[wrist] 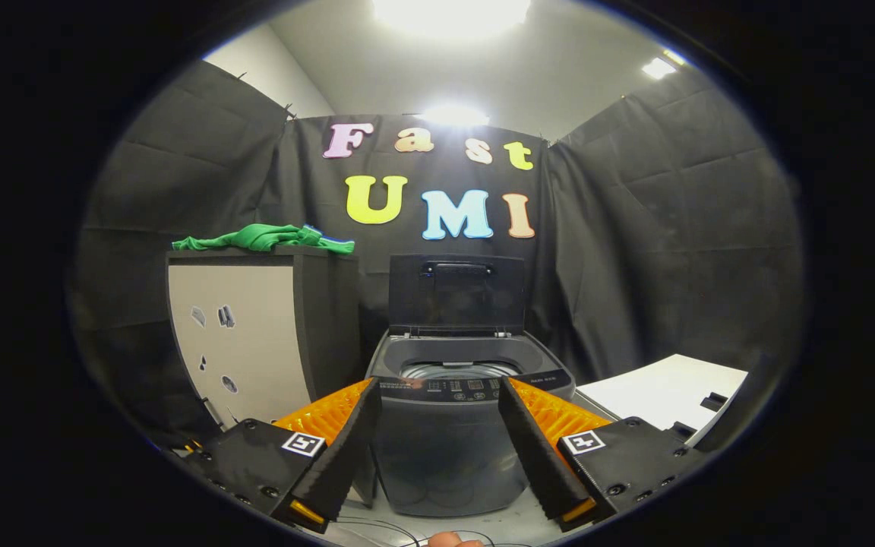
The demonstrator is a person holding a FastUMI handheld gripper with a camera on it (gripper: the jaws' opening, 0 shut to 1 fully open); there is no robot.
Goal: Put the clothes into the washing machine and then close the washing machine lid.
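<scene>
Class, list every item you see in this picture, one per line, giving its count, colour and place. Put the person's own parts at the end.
washing machine: one, dark grey, straight ahead beyond the gripper fingers
lid: one, black, raised upright at the back of the machine
clothes: one heap, green, on top of the cabinet
cabinet: one, pale front with dark sides, beside the machine
board: one, white, on the machine's other side
ceiling lights: several, white, overhead
gripper: one, fingers spread open, holding nothing, the machine seen between them
fingertip: one, below the gripper
</scene>
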